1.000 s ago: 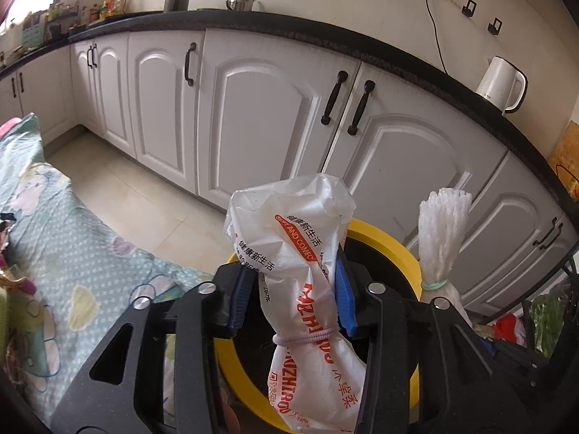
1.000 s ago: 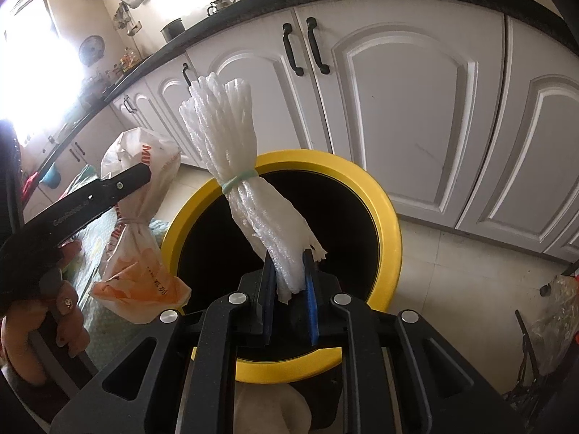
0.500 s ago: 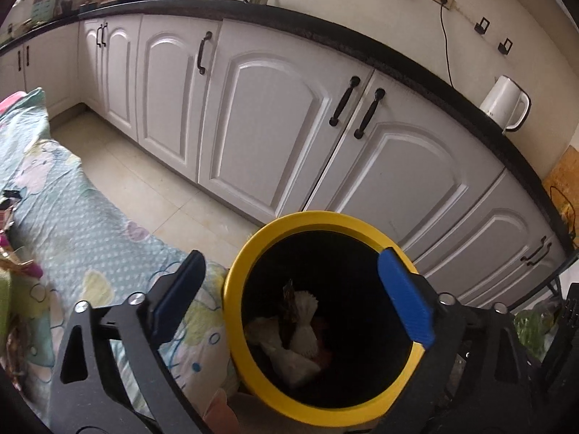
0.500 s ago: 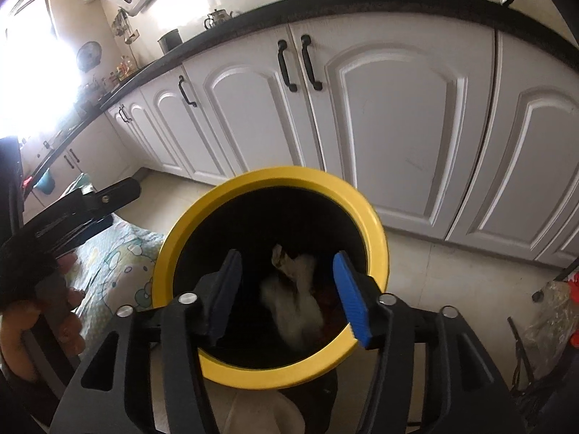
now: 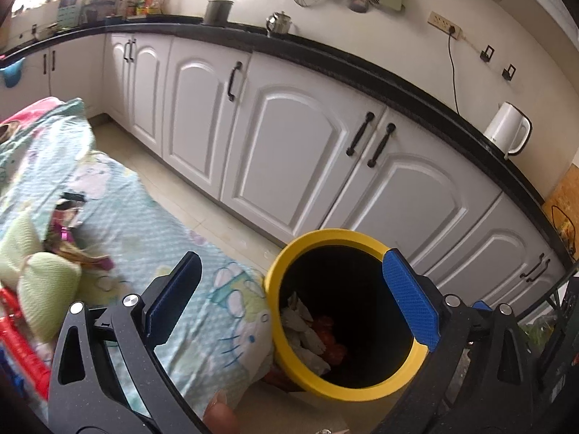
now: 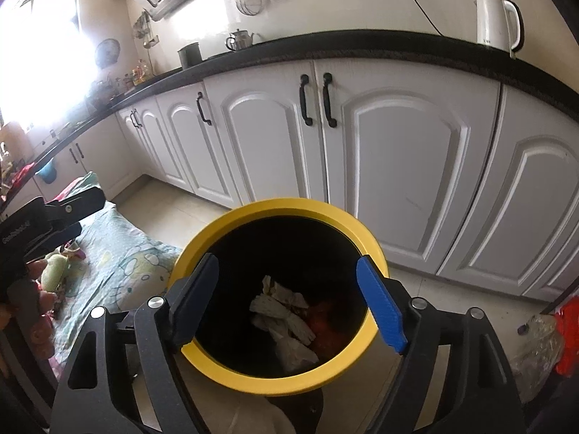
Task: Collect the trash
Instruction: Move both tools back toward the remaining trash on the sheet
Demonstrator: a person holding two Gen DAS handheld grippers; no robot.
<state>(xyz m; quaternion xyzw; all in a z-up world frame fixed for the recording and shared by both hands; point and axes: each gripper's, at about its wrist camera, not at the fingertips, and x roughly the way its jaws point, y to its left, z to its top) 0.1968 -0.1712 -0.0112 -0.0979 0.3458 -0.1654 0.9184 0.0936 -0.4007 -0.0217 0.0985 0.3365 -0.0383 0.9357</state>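
A yellow-rimmed black trash bin (image 5: 289, 264) (image 6: 376, 253) stands on the floor by the white cabinets. White bundled bags and red wrapping (image 6: 286, 311) lie at its bottom, also seen in the left wrist view (image 5: 307, 332). My left gripper (image 5: 289, 289) is wide open and empty, over the bin's left rim and the cloth-covered table. My right gripper (image 6: 286, 293) is wide open and empty, right above the bin's mouth. The left gripper also shows at the left edge of the right wrist view (image 6: 47, 217).
A table with a cartoon-print cloth (image 5: 152, 238) holds more trash: green bags (image 5: 47, 289) and colourful wrappers (image 5: 65, 231). White cabinets (image 5: 289, 152) run behind the bin. A white kettle (image 5: 506, 133) stands on the counter. Plastic bags (image 6: 542, 343) lie on the floor at right.
Both grippers opened and dropped their bags into the bin. The left gripper then swung left toward the table; the right pulled back and opened wider.
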